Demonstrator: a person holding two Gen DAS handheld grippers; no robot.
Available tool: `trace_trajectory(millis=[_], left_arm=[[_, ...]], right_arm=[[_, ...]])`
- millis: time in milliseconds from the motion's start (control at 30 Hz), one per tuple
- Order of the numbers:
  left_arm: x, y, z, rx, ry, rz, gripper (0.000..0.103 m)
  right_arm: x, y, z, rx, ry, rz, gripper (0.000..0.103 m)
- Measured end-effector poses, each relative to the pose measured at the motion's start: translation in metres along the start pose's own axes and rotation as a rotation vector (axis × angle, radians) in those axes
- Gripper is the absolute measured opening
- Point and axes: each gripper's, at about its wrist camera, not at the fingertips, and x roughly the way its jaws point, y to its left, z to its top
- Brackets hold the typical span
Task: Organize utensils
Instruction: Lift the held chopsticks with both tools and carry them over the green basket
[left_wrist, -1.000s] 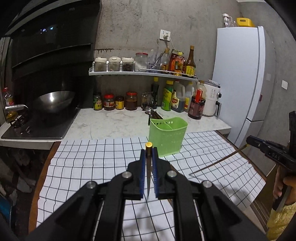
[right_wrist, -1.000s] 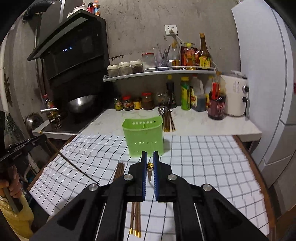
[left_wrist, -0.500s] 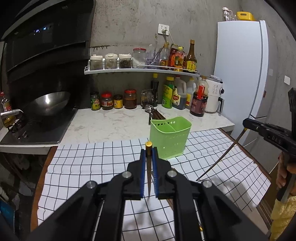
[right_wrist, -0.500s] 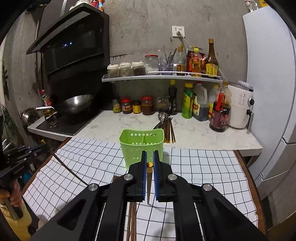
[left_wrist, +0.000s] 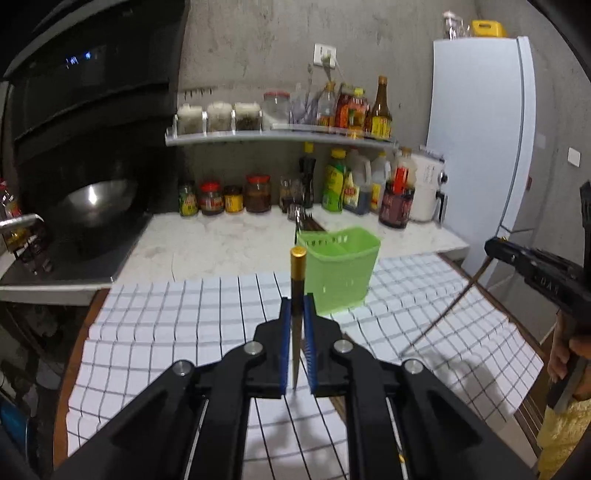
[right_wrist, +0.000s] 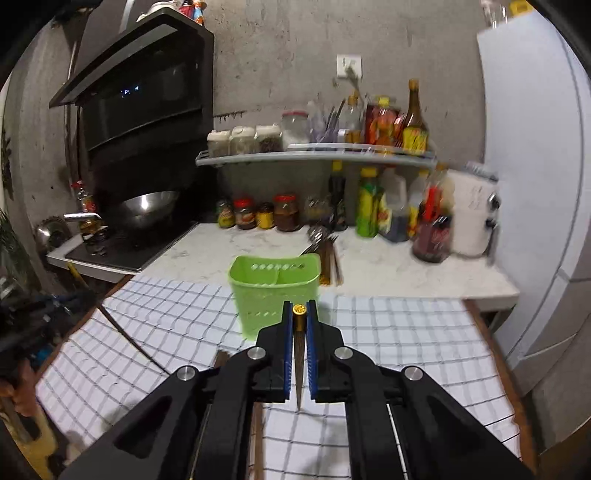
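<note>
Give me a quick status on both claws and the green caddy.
Left claw shut on a chopstick. Right claw shut on a second chopstick. Green caddy upright on checked cloth, ahead of both. Path clear.

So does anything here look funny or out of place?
Nothing is spilled or broken. The odd bit: each gripper, left and right, pinches a single chopstick, left one and right one, while the green holder looks empty. More chopsticks lie loose on the counter behind it.
</note>
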Motion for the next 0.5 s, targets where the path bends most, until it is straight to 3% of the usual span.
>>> trace_trajectory(millis=[133,300,433,500], left_arm=[[-0.009,-0.009,0.028,0.012,-0.108,0.000,0.007],[-0.018,-0.032,0.082,0.062,-0.316,-0.004,0.007],[0.011,-0.045,0.109,0.078,-0.340,-0.027,0.007],[0.042,-0.049,0.113,0.087,-0.298,-0.013,0.007]], right_arm=[[-0.013,0.000,0.028,-0.003,-0.106,0.010,0.007],[-0.014,0.006,0.077,0.003,-0.298,0.028,0.007],[0.014,0.009,0.096,0.009,-0.346,0.024,0.007],[0.035,0.008,0.099,0.024,-0.332,0.038,0.007]])
